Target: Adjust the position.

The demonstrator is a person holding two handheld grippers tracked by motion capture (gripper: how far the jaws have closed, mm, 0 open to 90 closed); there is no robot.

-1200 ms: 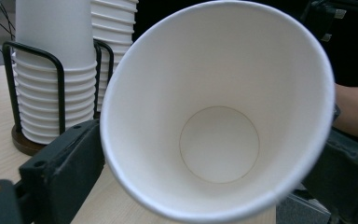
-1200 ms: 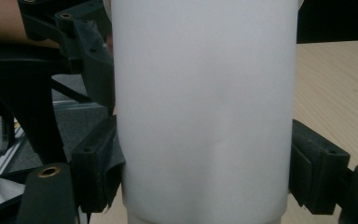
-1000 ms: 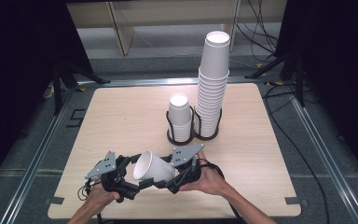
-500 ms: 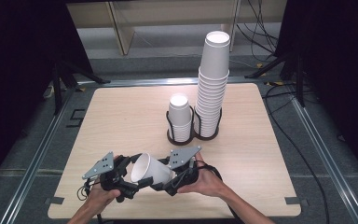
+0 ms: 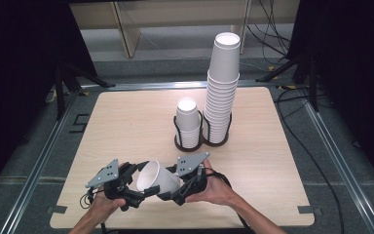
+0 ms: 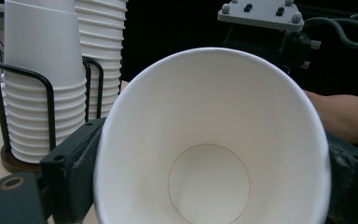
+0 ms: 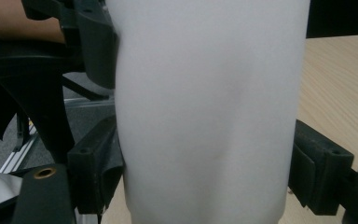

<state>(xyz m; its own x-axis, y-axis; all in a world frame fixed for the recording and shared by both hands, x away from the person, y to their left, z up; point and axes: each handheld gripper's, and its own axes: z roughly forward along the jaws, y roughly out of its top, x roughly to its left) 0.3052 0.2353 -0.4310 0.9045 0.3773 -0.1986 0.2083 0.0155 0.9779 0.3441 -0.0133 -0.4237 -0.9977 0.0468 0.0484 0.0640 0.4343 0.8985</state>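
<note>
A white paper cup [image 5: 156, 179] lies on its side above the front of the table, its mouth turned left toward my left gripper [image 5: 140, 184]. In the left gripper view the cup's open mouth [image 6: 209, 140] sits between the two jaws. They have just been closing and now touch its rim on both sides. My right gripper [image 5: 170, 187] is shut on the cup's lower body. In the right gripper view the cup's wall [image 7: 209, 116] stands between both pads [image 7: 98, 163].
A black wire holder [image 5: 199, 144] at the table's middle carries a short cup stack [image 5: 187, 122] and a tall one [image 5: 221, 87]. The wooden table [image 5: 126, 122] has a metal frame around it. Cables lie on the floor behind.
The left gripper's jaws have narrowed from wide open onto the cup's rim. The cup and both hands have stayed almost in place.
</note>
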